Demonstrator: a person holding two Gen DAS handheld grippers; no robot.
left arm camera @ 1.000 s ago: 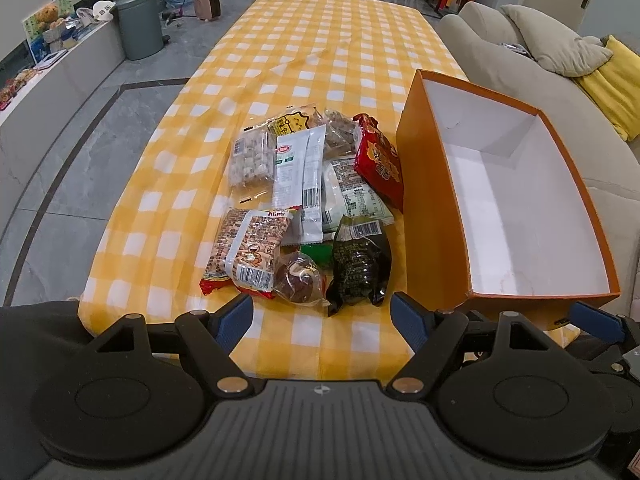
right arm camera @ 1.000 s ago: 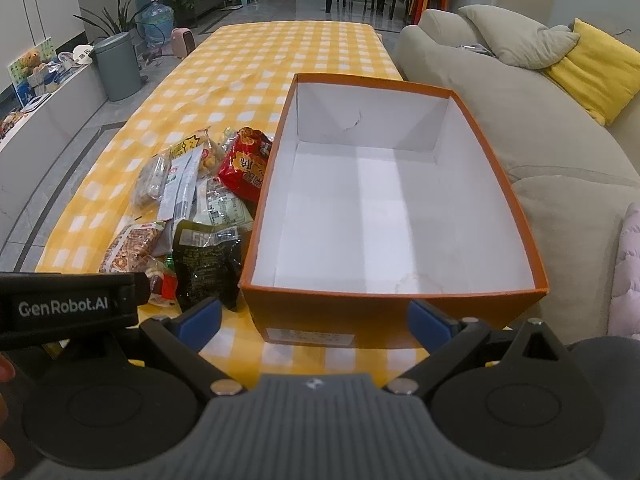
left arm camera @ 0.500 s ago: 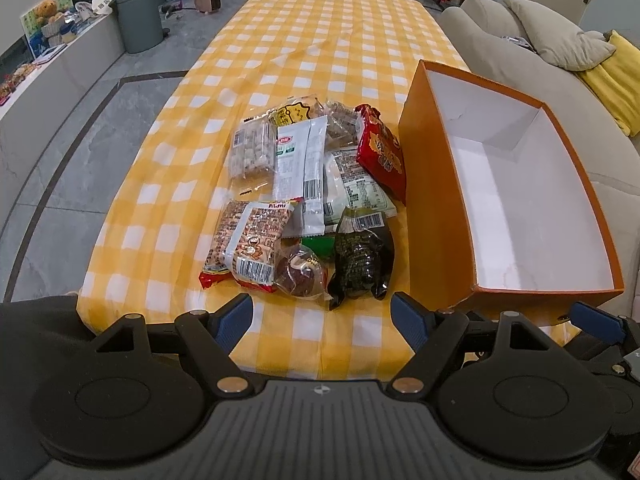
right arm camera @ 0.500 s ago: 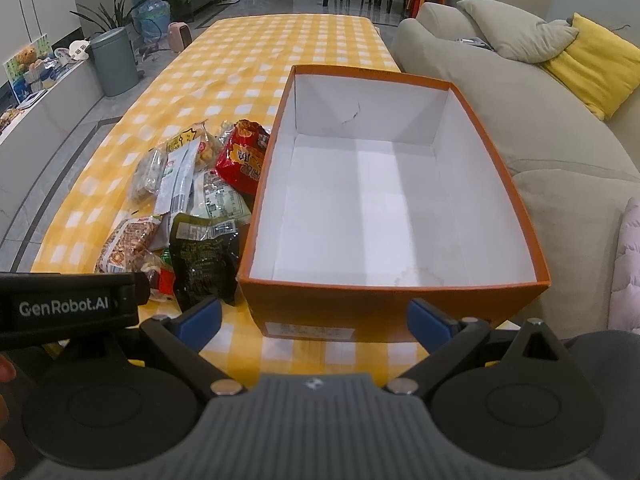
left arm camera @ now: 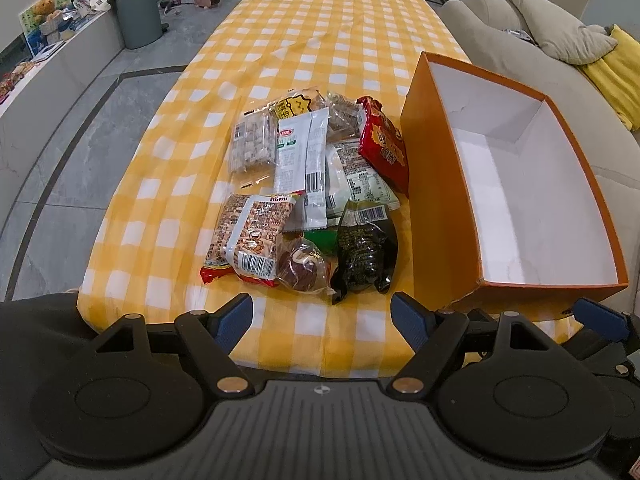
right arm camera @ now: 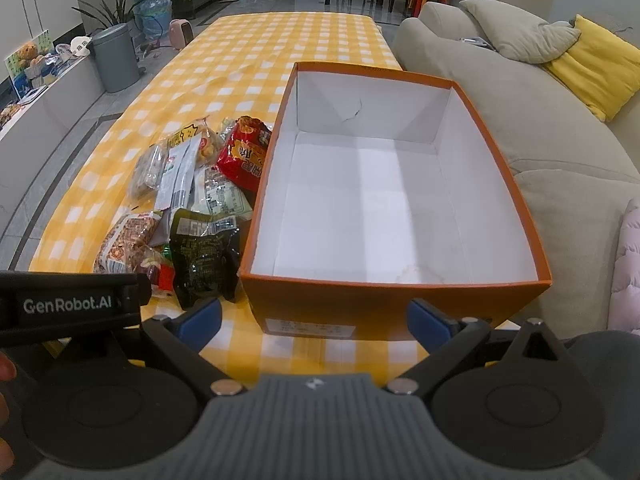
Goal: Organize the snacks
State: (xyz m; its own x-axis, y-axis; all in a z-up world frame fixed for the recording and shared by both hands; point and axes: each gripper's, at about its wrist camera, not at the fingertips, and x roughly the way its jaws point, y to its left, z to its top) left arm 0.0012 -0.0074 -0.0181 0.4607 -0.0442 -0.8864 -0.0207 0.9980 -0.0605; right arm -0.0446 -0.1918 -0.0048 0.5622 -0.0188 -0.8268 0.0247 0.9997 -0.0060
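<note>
**Both tools wide and empty; no snack boxed yet**

Both tools stood spread wide with nothing between their fingers: the left tool (left arm camera: pixel 322 316) hung off the near edge of the tabletop (left arm camera: pixel 320 32), facing the snack pile (left arm camera: pixel 312 196), and the right tool (right arm camera: pixel 314 318) faced the near wall of the orange box (right arm camera: pixel 400 308). Neither touched anything.

By my reading the task had not properly begun. The box's white floor lay bare, and every packet sat on the tabletop at nine o'clock of the box. The red packet (left arm camera: pixel 384 144) leaned against the box's side wall; the dark packet (left arm camera: pixel 366 256) and the round brown snack (left arm camera: pixel 302 268) lay nearest the left tool. All the packets were left to move.
</note>
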